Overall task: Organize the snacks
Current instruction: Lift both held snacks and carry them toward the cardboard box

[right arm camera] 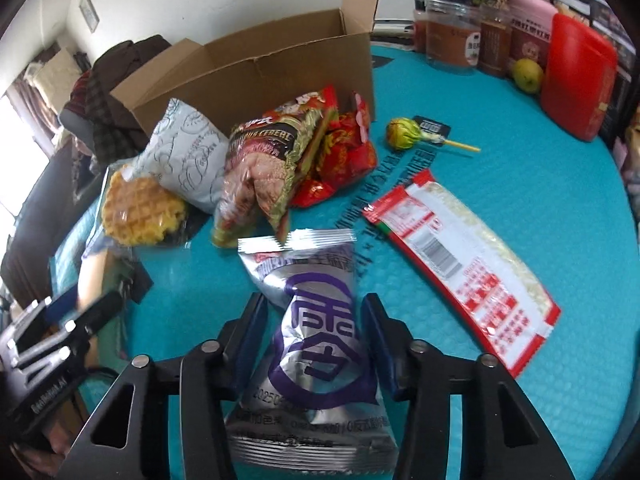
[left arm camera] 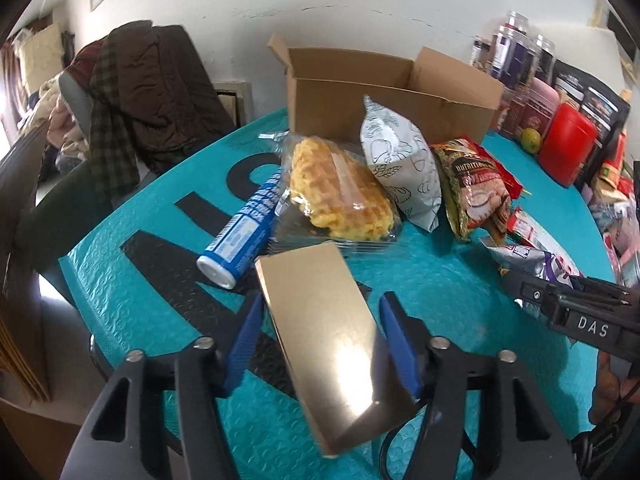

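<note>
In the left wrist view my left gripper (left arm camera: pixel 320 300) is shut on a shiny gold box (left arm camera: pixel 332 344), its blue pads pressing the long sides; the box tilts up off the teal table mat (left arm camera: pixel 460 304). In the right wrist view my right gripper (right arm camera: pixel 314 300) is shut on a silver packet with a purple mark (right arm camera: pixel 316 344), which is pinched in at the middle. An open cardboard box (left arm camera: pixel 384 100) (right arm camera: pixel 256 68) stands at the back. In front of it lie a wrapped waffle (left arm camera: pixel 340 196), a white pouch (left arm camera: pixel 400 160), a cereal packet (left arm camera: pixel 476 188) and a blue tube (left arm camera: pixel 244 228).
Red candy bags (right arm camera: pixel 344 152), a lollipop (right arm camera: pixel 404 134) and a long red-and-white packet (right arm camera: pixel 460 264) lie right of the pile. Jars (right arm camera: pixel 452 36), a green fruit (right arm camera: pixel 527 74) and a red container (right arm camera: pixel 576 80) line the far right edge. A chair with clothes (left arm camera: pixel 152 92) stands left of the table.
</note>
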{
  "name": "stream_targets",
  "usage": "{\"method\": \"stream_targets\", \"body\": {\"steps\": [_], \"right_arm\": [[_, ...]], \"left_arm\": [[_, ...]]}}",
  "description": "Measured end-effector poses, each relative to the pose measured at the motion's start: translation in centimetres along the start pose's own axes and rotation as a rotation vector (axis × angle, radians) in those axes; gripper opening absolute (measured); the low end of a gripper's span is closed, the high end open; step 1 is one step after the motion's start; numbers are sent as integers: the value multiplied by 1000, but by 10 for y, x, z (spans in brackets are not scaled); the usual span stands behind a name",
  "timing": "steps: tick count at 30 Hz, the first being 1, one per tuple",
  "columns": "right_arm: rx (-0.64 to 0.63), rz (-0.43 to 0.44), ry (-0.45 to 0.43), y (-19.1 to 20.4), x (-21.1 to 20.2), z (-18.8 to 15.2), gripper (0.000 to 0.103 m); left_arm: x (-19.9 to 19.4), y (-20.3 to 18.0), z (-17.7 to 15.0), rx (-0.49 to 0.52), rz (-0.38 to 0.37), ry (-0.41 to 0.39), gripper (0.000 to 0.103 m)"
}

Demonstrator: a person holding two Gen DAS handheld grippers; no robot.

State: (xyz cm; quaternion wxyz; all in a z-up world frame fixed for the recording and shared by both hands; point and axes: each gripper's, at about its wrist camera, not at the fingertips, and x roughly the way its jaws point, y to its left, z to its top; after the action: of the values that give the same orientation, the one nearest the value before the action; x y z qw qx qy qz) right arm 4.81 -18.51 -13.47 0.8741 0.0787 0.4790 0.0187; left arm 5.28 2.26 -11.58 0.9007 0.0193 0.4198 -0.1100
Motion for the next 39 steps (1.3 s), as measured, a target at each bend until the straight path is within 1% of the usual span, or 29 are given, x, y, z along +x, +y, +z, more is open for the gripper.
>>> {"method": "stream_targets", "body": {"steps": [4, 5, 14, 16, 17, 20, 21, 22, 23, 24, 26, 27, 30, 31, 32, 33, 34, 36, 39], "right_arm": [[-33, 7, 2, -1, -8, -9, 46], [-37, 11, 3, -1, -9, -11, 46], [-37, 24, 2, -7, -24, -36, 46], [-30, 26, 4, -9, -27, -41, 46], [-27, 27, 3, -11, -29, -43, 46], [-33, 24, -7, -13, -32, -49, 47], [-37, 16, -9, -14, -32, -50, 47], [-43, 6, -9, -15, -32, -48, 49], [-49, -1, -11, -15, -32, -49, 53], [-55, -4, -15, -11, -32, -52, 54], [-67, -13, -18, -8, -33, -55, 61], [-69, -15, -19, -7, -33, -56, 61], [-75, -34, -32, -6, -34, -59, 61], [-76, -45, -36, -6, -35, -60, 60], [-78, -58, -43, -5, -35, -62, 49], [-85, -80, -47, -4, -36, -63, 46], [-83, -89, -52, -4, -37, -65, 45], [-65, -78, -59, -5, -40, -68, 43], [-55, -70, -65, -5, -44, -72, 42]], "left_arm": [[-3, -8, -3, 30, -45, 8, 47], [-4, -11, -4, 40, -67, 14, 45], [-11, -36, -12, 100, -158, 52, 45], [-11, -41, -14, 117, -156, 54, 45], [-9, -43, -15, 124, -147, 68, 45], [4, -45, -22, 118, -136, 141, 46], [0, -47, -24, 132, -132, 116, 47], [0, -49, -26, 141, -122, 129, 47], [-1, -51, -27, 153, -114, 120, 47], [0, -53, -28, 161, -105, 119, 48], [0, -54, -28, 158, -107, 115, 52], [0, -55, -29, 159, -108, 111, 55], [1, -60, -30, 170, -95, 104, 56], [1, -58, -29, 169, -100, 100, 56], [-1, -54, -30, 164, -106, 96, 56], [-2, -52, -31, 158, -112, 88, 49], [-3, -50, -32, 155, -113, 78, 44], [-5, -49, -32, 154, -139, 72, 44], [-12, -50, -34, 162, -155, 44, 44]]}}
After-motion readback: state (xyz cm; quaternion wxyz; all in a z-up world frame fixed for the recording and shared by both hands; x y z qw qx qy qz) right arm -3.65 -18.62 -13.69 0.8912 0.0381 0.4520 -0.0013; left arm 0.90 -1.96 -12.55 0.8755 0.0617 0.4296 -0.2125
